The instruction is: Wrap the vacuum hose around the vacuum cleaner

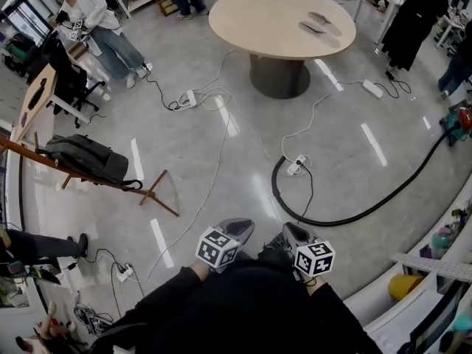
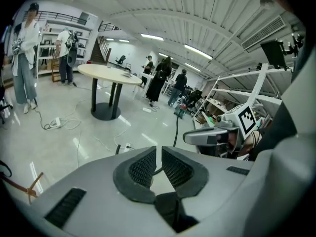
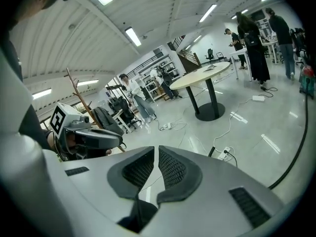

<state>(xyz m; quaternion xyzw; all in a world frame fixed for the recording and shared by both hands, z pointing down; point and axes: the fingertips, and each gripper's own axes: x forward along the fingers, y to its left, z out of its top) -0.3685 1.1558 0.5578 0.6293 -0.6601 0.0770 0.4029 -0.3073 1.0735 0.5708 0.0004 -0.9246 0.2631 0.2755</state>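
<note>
Observer: Grippers, state?

Operator: Both are pressed together with nothing between the pads. My left gripper (image 1: 240, 228) and right gripper (image 1: 290, 234) sit low in front of me, side by side, well apart from the work.

Observer: Hose, location?

Operator: The hose (image 1: 354, 217) lies on the floor ahead of me. Its loose end curls up near a strip (image 1: 296, 165), and the rest runs off right to the vacuum (image 1: 461, 120) at the frame edge. No turn of it is on the vacuum, so I judge wrapping not started.

Observer: Failure modes?

Operator:
1. Jaws closed. If I reach the hose without spreading them, I nudge it along the floor instead of pinching it.
2. Strip beside the loose end. I cannot tell whether its lead touches the hose. Lifting there may snag the lead and drag the strip.
3. Hose is long and looks springy. A hard pull from this end may tug or tip the vacuum, and a loose first turn will likely spring off.
4. Floor clutter. A white cable (image 1: 214, 172) crosses the floor to my left, and more leads lie ahead. I risk tripping on the walk to the vacuum, or sweeping them up with the hose.
</note>
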